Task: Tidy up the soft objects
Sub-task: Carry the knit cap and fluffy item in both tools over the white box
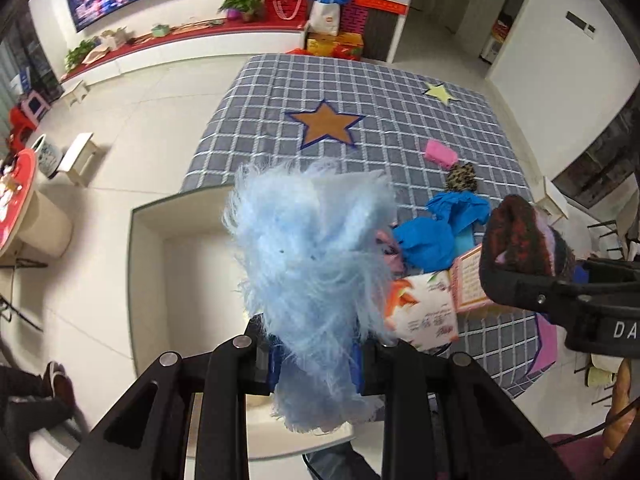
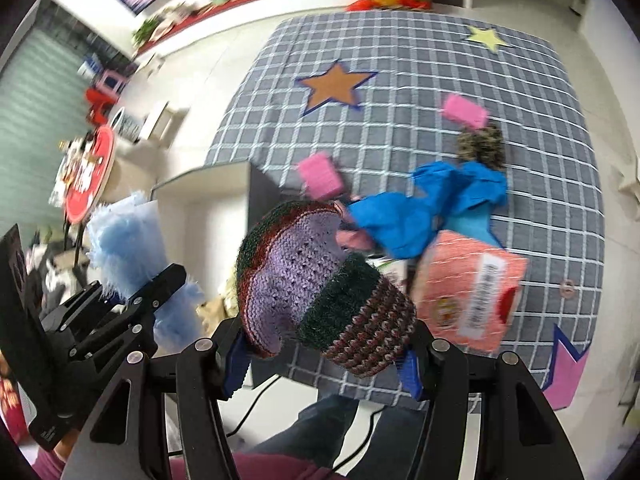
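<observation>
Above the white bin (image 1: 152, 240), my left gripper (image 1: 316, 364) clamps blue faux fur (image 1: 312, 264) and my right gripper (image 2: 320, 360) clamps a knitted piece (image 2: 320, 284); loose fibres could snag on release.

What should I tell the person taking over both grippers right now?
Left gripper: shut on the fluffy blue piece, held over the white box.
Right gripper: shut on the knitted purple item, held up off the table.
On the checked cloth: blue fabric, two pink blocks, leopard-print piece, pink packet.
Done: both pieces picked.
Left: place them, then collect the rest.
</observation>
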Available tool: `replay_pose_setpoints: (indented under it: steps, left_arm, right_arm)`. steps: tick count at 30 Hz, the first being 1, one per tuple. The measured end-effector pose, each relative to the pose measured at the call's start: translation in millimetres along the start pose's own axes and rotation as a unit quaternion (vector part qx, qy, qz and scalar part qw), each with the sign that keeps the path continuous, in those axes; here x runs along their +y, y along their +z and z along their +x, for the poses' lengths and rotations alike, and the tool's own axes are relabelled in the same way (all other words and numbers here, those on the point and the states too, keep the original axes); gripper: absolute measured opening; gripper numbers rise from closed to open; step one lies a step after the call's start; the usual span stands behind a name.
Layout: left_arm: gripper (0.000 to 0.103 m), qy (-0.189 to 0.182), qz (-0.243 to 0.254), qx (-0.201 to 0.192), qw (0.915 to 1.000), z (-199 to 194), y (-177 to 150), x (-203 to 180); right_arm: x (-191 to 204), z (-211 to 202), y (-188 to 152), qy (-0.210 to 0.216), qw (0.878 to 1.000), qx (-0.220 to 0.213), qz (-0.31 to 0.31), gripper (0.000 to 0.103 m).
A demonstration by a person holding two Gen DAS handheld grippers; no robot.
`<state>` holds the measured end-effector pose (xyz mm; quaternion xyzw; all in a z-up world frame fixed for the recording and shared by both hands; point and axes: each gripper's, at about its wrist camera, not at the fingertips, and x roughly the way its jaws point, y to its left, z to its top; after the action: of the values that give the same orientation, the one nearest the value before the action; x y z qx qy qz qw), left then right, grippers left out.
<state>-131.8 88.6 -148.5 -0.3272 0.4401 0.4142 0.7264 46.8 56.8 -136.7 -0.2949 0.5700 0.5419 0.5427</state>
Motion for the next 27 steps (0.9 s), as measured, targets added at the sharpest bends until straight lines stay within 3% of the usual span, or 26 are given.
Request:
replay_pose_setpoints:
  steps: [27]
  left_arm:
    - [0.029, 0.054, -0.121, 0.012, 0.9911, -23, -61, 77]
  right_arm:
    - [110, 43, -5, 0.025, 0.985, 0.067, -0.157, 0.061]
